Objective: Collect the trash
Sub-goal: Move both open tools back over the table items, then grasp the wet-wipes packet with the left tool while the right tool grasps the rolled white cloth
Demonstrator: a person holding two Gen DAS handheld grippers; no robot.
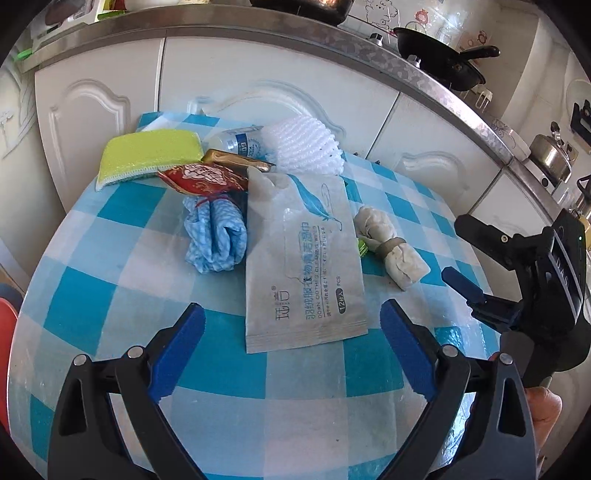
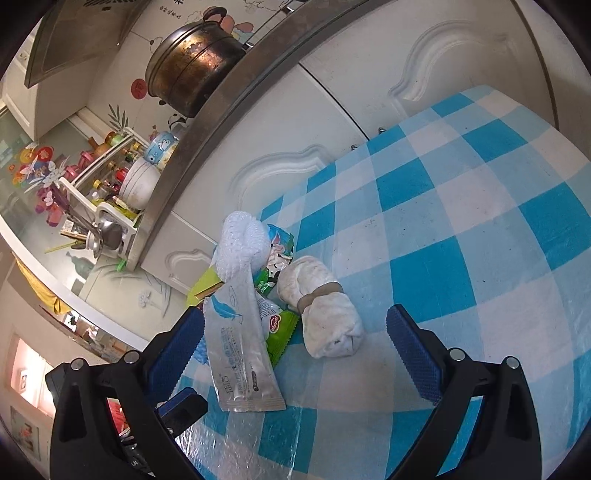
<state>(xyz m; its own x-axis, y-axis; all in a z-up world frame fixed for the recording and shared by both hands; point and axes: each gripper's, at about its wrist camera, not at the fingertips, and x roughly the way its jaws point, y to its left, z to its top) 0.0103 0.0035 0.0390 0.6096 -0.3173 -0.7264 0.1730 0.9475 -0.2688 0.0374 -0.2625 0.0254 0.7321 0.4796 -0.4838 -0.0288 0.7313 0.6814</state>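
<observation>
It was a home kitchen. A grey speckled counter (image 1: 388,61) ran along white cabinet doors (image 1: 99,110) with moulded panels. On it stood a black frying pan (image 1: 439,55), a steel kettle (image 1: 550,155) and a large blackened cooking pot (image 2: 192,62). A white rack (image 2: 110,206) held bottles, a white bowl (image 2: 138,182) and ladles. Cartoon stickers (image 2: 37,170) dressed the tiled wall, and a range hood (image 2: 77,33) hung above. A table under a blue-and-white checked cloth (image 1: 110,266) stood just beside the cabinets.
</observation>
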